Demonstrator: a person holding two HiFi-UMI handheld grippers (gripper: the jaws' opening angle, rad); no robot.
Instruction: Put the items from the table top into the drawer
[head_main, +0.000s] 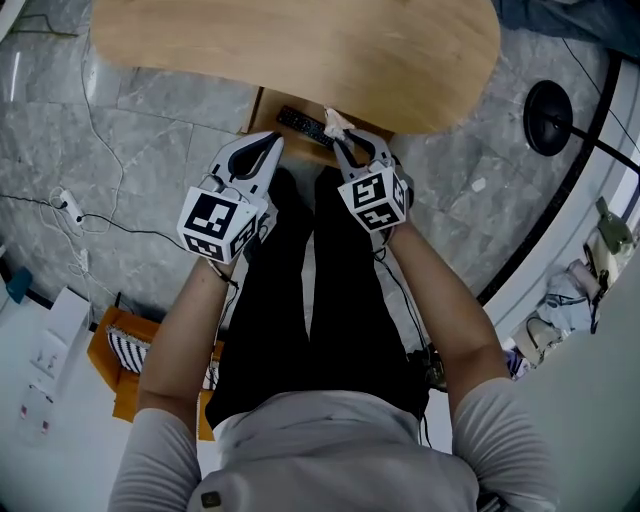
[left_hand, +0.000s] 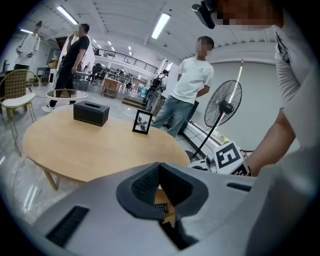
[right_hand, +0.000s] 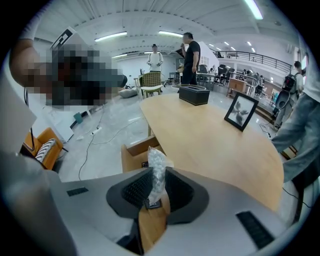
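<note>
Small clear crinkled plastic packet (right_hand: 156, 159): stands upright, clamped between the ribbed black pads (right_hand: 136, 190) of the right tool (right_hand: 156, 175). Pokes out past the tips at its top end. Hangs, in the head view, over the right-hand part of the open light-wood drawer (head_main: 262, 108), just under the near rim of the round pale wooden table (head_main: 300, 50). Impossible to tell whether touching the drawer's bottom or clear of it.

Right tool: closed on the packet, pressing it from both sides with grey jaws.

Left tool (left_hand: 160, 167): closed, tips together, gripping nothing. Leaves only a narrow slot lower down, with a strip of the drawer's wood and a dark keypad visible through it. Sits just beside the right tool in the head view, at the drawer's left part, pointing toward the table like its neighbour.

Slim black remote control (head_main: 303, 125): lies inside the drawer, slanted, just left of the packet.

Black rectangular box (left_hand: 91, 112) and black-framed picture (left_hand: 142, 122): stand on the table's far side, near each other, well apart from both tools.

Beyond the table: black pedestal fan (left_hand: 223, 106) and a standing person in a white T-shirt (left_hand: 192, 82). Below: grey stone floor (head_main: 130, 150) with a white power strip (head_main: 68, 203).
</note>
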